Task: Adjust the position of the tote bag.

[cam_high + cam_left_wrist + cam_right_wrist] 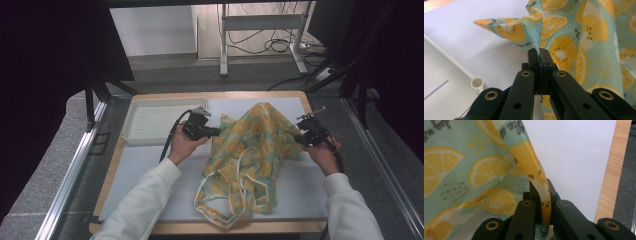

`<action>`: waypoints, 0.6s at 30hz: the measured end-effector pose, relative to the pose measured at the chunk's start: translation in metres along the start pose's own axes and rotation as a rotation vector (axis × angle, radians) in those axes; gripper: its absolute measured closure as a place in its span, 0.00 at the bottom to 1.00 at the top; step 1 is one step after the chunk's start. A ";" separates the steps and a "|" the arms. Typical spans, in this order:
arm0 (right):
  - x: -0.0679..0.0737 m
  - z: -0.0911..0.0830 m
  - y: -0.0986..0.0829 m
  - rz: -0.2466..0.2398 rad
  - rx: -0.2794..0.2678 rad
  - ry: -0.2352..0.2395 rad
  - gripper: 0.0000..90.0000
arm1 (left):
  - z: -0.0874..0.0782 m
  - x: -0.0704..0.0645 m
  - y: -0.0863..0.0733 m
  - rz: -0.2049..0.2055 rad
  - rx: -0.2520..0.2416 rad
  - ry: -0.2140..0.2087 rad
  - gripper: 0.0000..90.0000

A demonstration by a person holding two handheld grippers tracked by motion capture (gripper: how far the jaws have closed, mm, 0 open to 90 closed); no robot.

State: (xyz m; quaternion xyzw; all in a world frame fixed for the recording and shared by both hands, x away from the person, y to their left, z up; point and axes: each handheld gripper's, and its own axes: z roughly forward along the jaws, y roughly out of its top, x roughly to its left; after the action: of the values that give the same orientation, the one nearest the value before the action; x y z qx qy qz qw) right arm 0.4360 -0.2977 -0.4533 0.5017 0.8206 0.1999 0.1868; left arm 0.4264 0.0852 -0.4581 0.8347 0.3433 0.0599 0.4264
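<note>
Nearest the person, the handles and loose lower part of the lemon-print cloth bag point(245, 170) trail on the white mat point(150, 170) toward the table's front edge, while its upper part is lifted into a peak between the two grippers. The left gripper point(539, 53) is clamped on a fold at the bag's left edge, and the right gripper point(541, 195) is pinched on the yellow-trimmed edge at the bag's right side. This looks like the lifting and spreading step before folding; next, both grips should stay firm while the hands draw apart evenly to flatten the cloth, keeping it away from the white tray point(150, 122) beyond the bag's left side.
</note>
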 end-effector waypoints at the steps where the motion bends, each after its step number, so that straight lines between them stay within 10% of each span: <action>1: -0.001 0.002 0.002 0.007 0.005 0.003 0.99 | -0.001 -0.001 -0.001 -0.004 -0.006 -0.004 1.00; 18: -0.006 0.027 0.041 -0.008 -0.005 0.043 0.99 | -0.024 -0.008 -0.022 -0.001 -0.029 -0.026 1.00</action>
State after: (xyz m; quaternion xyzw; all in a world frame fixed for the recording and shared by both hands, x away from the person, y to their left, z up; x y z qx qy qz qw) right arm 0.4834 -0.2821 -0.4547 0.4935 0.8260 0.2118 0.1714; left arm 0.3997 0.1055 -0.4578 0.8290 0.3372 0.0535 0.4429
